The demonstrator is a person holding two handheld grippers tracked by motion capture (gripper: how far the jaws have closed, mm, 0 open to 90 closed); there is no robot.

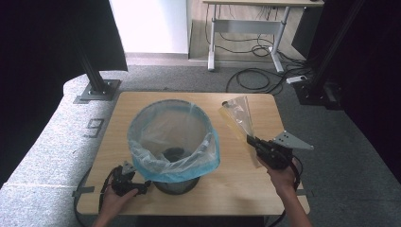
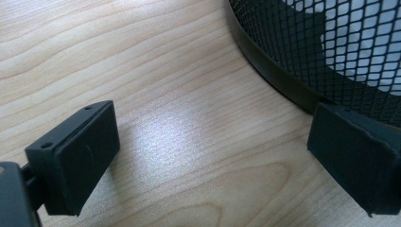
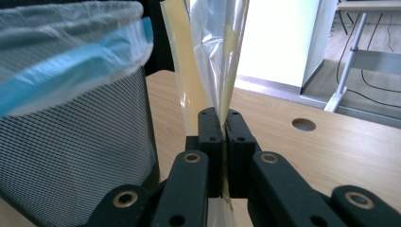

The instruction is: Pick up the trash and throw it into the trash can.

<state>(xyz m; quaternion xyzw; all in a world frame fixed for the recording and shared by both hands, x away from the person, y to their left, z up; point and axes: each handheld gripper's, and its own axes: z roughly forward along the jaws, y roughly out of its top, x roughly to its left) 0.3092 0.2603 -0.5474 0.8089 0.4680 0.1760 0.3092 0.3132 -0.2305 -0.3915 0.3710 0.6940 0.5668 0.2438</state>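
A black mesh bin lined with a blue-edged clear bag stands mid-table. My right gripper is shut on a clear plastic wrapper with yellowish strips, held up to the right of the bin. In the right gripper view the wrapper rises from between the closed jaws of my right gripper, with the bin at left. My left gripper rests open on the table at the bin's near-left base. In the left gripper view my left gripper holds nothing, and one finger sits against the bin's base ring.
The wooden table has bare surface near its front edge. A round hole is in the tabletop beyond the wrapper. Cables and a desk frame lie on the floor behind the table.
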